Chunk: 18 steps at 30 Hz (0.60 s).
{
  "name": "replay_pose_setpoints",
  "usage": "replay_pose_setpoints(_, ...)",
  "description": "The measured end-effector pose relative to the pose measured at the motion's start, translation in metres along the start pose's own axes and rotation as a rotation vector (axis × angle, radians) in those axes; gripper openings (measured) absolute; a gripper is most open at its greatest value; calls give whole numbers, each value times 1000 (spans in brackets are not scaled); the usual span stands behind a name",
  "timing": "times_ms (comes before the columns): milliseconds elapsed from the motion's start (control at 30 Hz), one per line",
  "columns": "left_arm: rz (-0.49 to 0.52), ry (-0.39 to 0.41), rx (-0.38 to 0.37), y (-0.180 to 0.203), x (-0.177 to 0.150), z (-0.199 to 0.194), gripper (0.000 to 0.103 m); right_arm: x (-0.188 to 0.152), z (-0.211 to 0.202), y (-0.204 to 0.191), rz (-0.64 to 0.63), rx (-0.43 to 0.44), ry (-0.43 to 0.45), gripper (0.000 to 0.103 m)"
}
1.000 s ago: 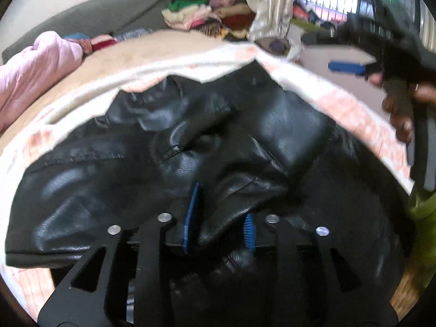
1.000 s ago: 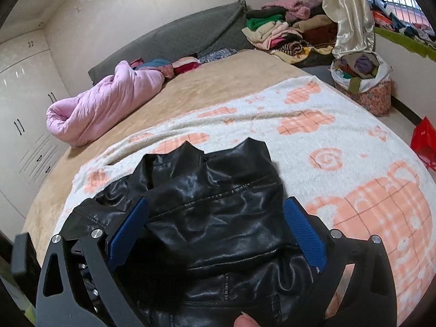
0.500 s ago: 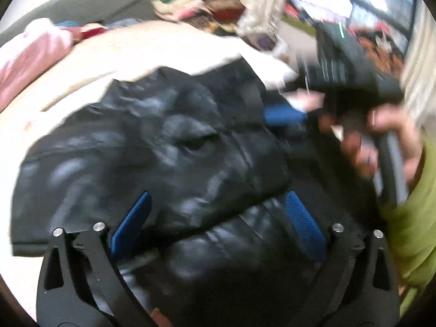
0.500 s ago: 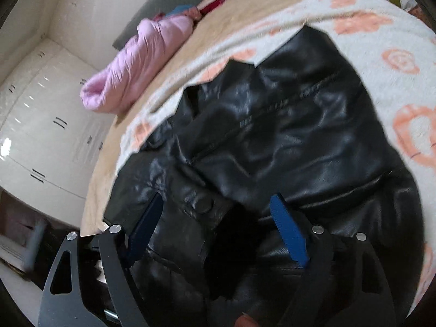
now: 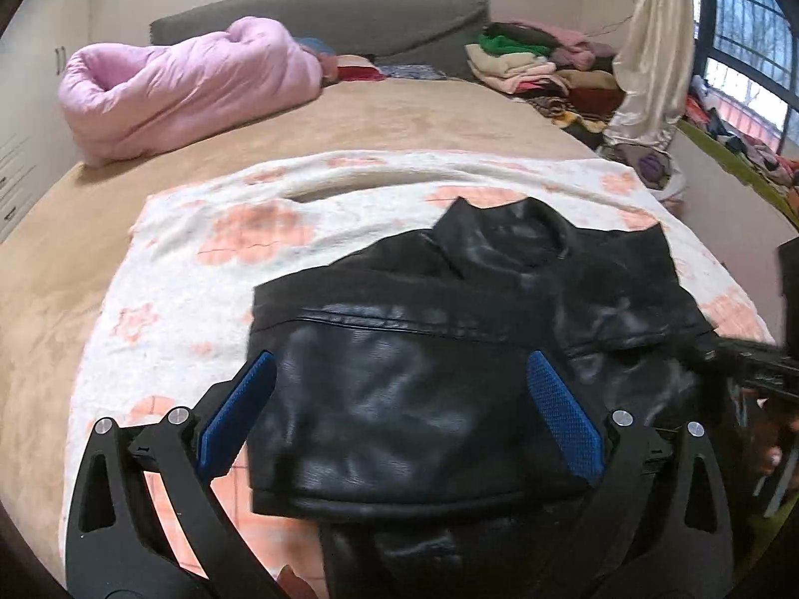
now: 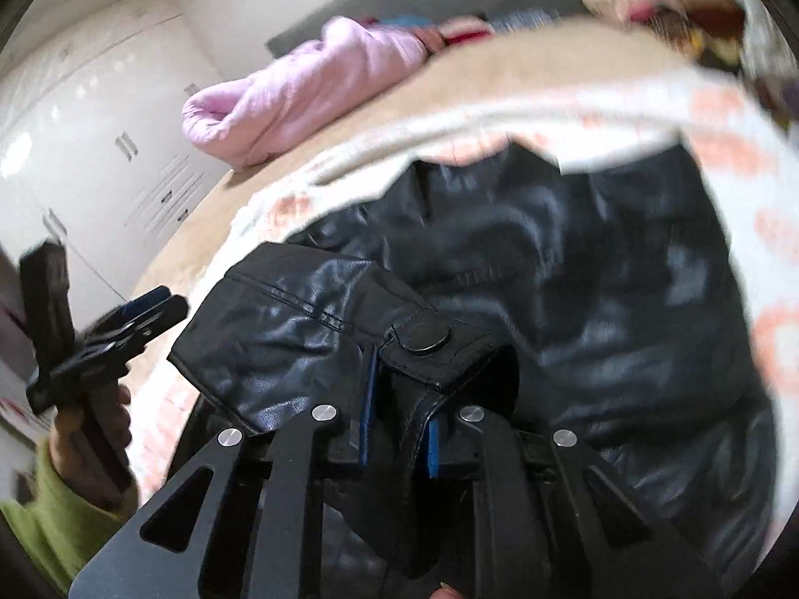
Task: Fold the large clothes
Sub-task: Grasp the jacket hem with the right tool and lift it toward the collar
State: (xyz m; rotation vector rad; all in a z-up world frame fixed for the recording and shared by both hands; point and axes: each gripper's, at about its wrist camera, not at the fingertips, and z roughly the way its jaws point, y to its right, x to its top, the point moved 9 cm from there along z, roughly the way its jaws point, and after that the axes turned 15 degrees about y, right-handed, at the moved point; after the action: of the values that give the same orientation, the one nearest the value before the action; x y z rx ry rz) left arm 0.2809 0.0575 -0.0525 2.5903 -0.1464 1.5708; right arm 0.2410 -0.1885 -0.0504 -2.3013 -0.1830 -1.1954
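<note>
A black leather jacket (image 5: 449, 349) is being spread on a white blanket with orange flowers (image 5: 209, 249), which is lying over the tan bed (image 5: 349, 120); the collar is being pointed toward the headboard and one sleeve is being laid across the body. The left gripper (image 5: 399, 399) is being held above the jacket's near part with its blue pads (image 5: 564, 414) wide apart and nothing between them. In the right wrist view, the right gripper (image 6: 399, 429) is being kept closed on the sleeve cuff (image 6: 424, 344), the leather being pinched between the pads just below the cuff's round snap button (image 6: 424, 337); the cuff is being held up off the rest of the jacket. A rolled pink quilt (image 5: 185, 85) is being kept near the grey headboard (image 5: 319, 10), and folded clothes (image 5: 524, 60) are being piled at the bed's far right corner beside a pale curtain (image 5: 649, 50)
</note>
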Motion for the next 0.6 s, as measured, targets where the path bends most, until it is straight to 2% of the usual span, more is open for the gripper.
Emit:
replay_pose_setpoints(167, 7, 22, 34, -11, 8, 1, 94, 45, -16, -20, -208, -36, 104, 13)
replay_pose_setpoints(233, 23, 40, 79, -22, 12, 1, 94, 63, -26, -22, -262, -49, 148, 13)
replay_pose_setpoints(300, 24, 47, 116, -32, 14, 5, 94, 76, -35, -18, -331, -90, 179, 13)
replay_pose_setpoints(367, -7, 44, 110, -36, 14, 9, 94, 84, -43, -8, -390, -136, 205, 13)
replay_pose_setpoints(500, -67, 30, 100, -38, 10, 23, 93, 86, -45, 28, -361, -220, 204, 13)
replay_pose_setpoints(567, -85, 29, 83, -34, 9, 28, 86, 80, -40, 45, -336, -245, 172, 13)
replay_pose_setpoints(600, -94, 31, 59, -28, 8, 30, 77, 78, -37, 51, -322, -249, 155, 13)
